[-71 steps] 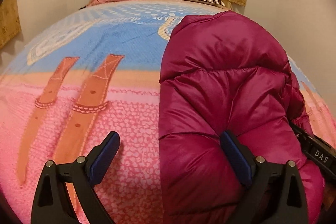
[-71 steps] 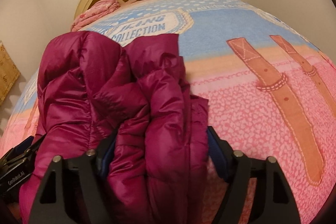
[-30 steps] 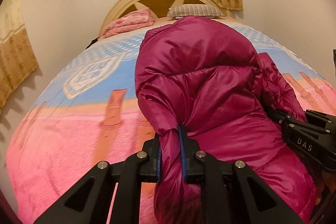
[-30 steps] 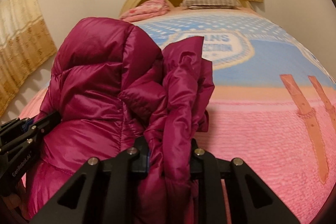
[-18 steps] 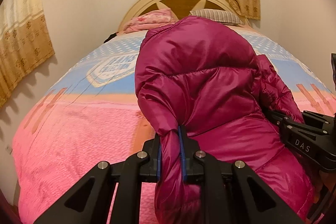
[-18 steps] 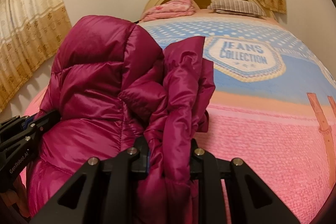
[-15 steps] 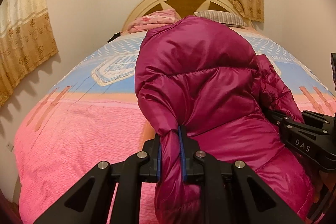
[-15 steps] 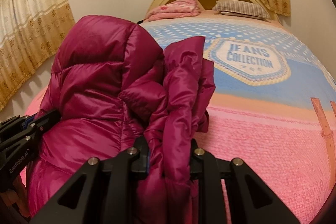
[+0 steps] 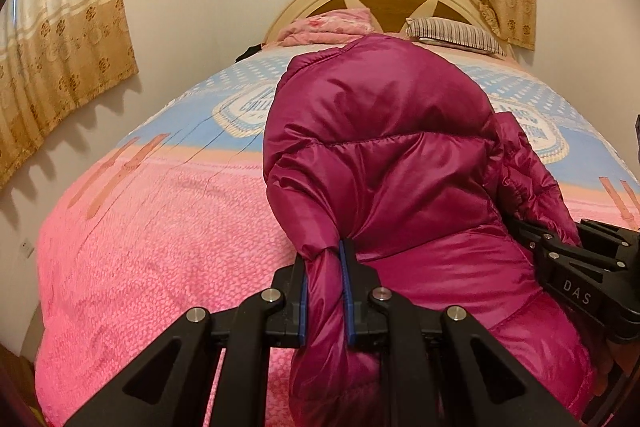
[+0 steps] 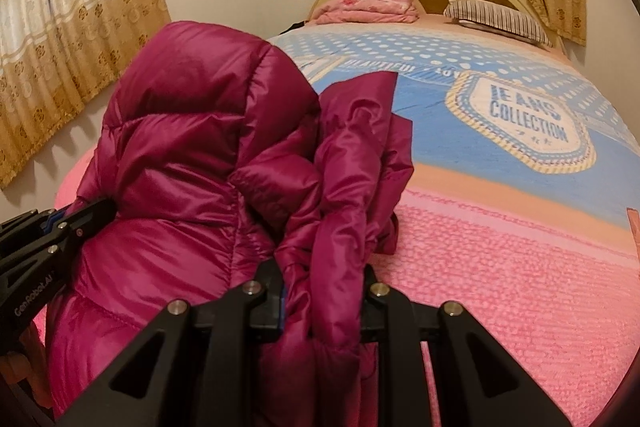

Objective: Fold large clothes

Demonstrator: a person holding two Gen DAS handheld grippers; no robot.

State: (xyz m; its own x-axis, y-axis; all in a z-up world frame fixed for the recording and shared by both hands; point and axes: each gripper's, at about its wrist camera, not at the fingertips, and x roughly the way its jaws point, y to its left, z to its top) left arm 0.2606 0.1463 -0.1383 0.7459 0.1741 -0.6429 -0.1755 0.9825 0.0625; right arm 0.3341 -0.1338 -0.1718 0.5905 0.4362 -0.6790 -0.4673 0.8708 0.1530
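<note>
A pink-and-blue bed [image 9: 160,227], curtained room: a glossy magenta puffer jacket [image 9: 380,155], apparently lifted, is bunched above it, clamped by left gripper [image 9: 325,291] and right gripper [image 10: 322,291].

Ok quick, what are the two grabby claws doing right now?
Left gripper: closed, pinching a fold of the magenta puffer jacket.
Right gripper: closed, clamped on a thicker bunch of the same jacket.
</note>
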